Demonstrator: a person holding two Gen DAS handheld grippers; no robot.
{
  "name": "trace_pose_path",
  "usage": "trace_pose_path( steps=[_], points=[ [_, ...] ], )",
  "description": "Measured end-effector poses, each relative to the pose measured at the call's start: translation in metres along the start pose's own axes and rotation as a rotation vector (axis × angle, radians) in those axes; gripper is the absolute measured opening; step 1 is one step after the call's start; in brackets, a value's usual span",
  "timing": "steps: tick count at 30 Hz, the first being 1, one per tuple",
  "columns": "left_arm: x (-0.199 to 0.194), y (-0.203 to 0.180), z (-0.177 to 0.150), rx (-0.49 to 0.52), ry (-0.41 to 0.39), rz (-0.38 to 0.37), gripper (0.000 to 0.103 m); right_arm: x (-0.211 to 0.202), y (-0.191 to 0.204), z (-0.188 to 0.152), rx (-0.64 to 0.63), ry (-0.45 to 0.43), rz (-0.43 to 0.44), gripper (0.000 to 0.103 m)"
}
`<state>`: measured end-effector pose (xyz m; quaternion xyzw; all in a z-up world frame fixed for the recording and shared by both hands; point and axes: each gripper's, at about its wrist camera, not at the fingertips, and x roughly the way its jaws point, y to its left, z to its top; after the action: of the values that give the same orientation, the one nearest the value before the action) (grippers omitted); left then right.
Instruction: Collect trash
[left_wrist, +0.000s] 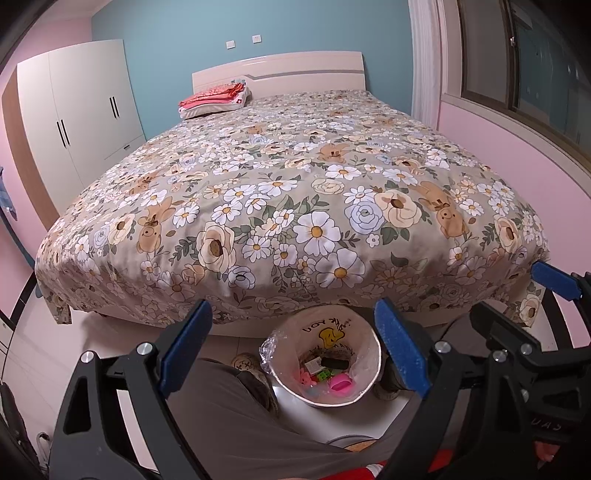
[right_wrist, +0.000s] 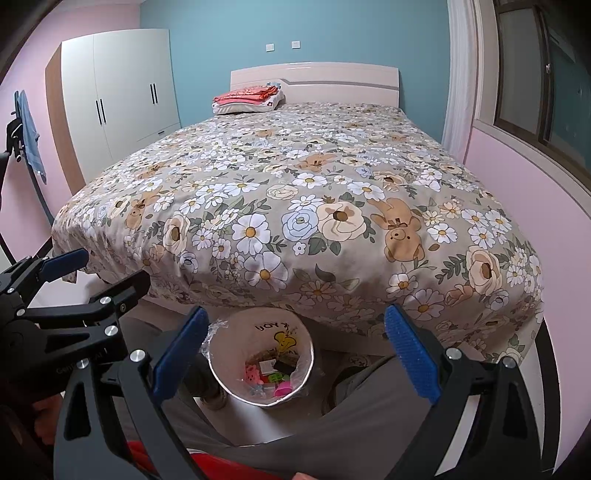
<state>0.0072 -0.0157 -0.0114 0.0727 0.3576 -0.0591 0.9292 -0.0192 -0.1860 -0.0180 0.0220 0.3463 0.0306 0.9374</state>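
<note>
We hold both claws released and empty above a small round trash bin (left_wrist: 364, 363) lined with clear plastic, standing on the floor at the foot edge of the bed (left_wrist: 280, 206). Left claw (left_wrist: 293, 343) and right claw (right_wrist: 295, 354) each frame the bin, which holds colourful small trash (right_wrist: 271, 376).

Floral-covered bed (left_wrist: 288, 192), folded clothes (left_wrist: 214, 96), white wardrobe (left_wrist: 77, 110).
</note>
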Motion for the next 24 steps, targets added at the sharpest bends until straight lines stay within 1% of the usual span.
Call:
trace_pose_path(
  steps=[24],
  points=[
    [0.0003,0.0025,-0.0015,0.003,0.004,0.002,0.088,0.004,-0.0007,-0.0039,0.002,0.012,0.008,0.097]
  ],
)
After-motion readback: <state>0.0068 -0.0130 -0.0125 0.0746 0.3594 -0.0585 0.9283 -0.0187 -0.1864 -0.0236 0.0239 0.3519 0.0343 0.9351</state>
